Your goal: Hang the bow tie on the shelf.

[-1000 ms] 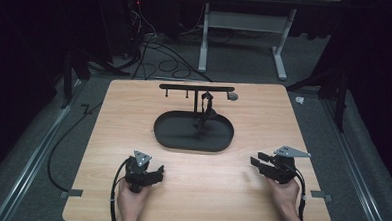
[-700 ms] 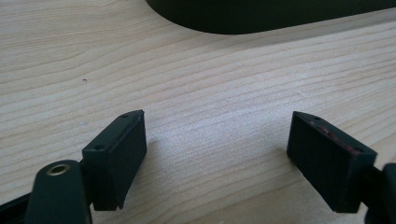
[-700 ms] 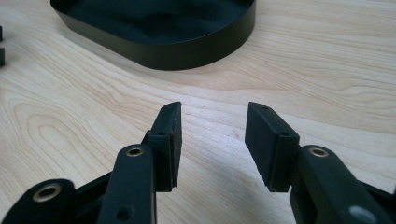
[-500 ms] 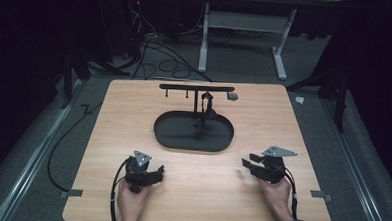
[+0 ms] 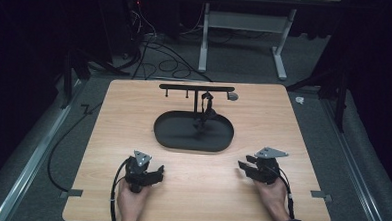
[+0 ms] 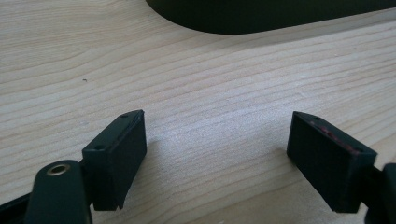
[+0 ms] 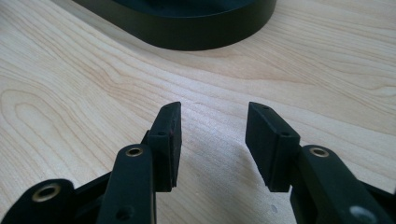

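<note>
From the high view I see the whole wooden table (image 5: 113, 137): a black oval tray (image 5: 170, 137) sits in the middle, with a black T-shaped stand (image 5: 196, 88) rising at its far side and something small and dark hanging from its bar, too small to make out. My left tongs (image 5: 156, 173) rest near the front edge at the left, held in my left hand (image 5: 131, 200); my right tongs (image 5: 242, 167) rest near the front edge at the right, in my right hand (image 5: 272, 196).

My left gripper view adds what the overhead cannot: the left tongs (image 6: 215, 149) are released, jaws spread wide over bare wood grain, nothing between them, and the tray's rim (image 6: 261, 18) curves across the top. My right gripper view shows the right tongs (image 7: 213, 140) also released but with a narrower gap, empty, and the tray wall (image 7: 187, 35) ahead.

Both tongs stand apart from the tray, with bare wood between. Well apart from each other, they leave the front middle of the table open. Floor cables (image 5: 152, 43) lie beyond the far edge.
</note>
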`<state>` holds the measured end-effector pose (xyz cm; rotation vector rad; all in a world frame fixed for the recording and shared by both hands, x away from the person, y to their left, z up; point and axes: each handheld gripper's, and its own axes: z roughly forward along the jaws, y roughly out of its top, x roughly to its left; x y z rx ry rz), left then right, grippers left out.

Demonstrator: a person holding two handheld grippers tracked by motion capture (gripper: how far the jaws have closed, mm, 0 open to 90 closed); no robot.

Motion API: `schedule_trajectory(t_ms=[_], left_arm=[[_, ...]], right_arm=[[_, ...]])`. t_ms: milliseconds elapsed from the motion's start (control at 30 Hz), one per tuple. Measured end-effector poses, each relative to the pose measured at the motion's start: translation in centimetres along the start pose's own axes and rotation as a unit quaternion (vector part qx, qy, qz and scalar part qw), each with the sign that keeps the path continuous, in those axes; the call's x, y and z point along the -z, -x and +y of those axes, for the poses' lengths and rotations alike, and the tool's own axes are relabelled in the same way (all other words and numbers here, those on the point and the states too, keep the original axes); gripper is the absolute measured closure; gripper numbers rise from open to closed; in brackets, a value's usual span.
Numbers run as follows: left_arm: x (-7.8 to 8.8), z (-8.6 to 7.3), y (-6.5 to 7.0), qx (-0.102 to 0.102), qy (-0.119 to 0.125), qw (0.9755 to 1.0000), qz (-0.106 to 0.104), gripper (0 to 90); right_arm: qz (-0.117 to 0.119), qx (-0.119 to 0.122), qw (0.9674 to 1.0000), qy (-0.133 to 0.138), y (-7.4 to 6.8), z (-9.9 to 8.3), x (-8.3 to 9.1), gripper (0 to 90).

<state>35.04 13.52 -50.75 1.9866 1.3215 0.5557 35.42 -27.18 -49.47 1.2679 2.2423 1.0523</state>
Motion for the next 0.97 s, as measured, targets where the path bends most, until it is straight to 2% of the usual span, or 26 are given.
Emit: schedule_trajectory(t_ms=[233,467,600,967], left_arm=[[0.0,0.0,0.0,0.000,0.000,1.0000,0.000,20.2],[0.0,0.0,0.0,0.000,0.000,1.0000,0.000,20.2],[0.0,0.0,0.0,-0.001,0.000,1.0000,0.001,19.9],[0.0,0.0,0.1,-0.002,0.000,1.0000,0.000,18.4]], right_arm=[[-0.003,0.012,0.9998,-0.013,-0.5,-0.1,-0.8,56.5],[-0.014,0.031,0.9993,-0.013,-1.2,-0.1,-1.1,51.4],[-0.016,0.029,0.9993,-0.016,-1.3,-0.2,-1.0,47.9],[-0.011,0.031,0.9993,-0.018,-1.3,-0.2,-1.0,44.9]])
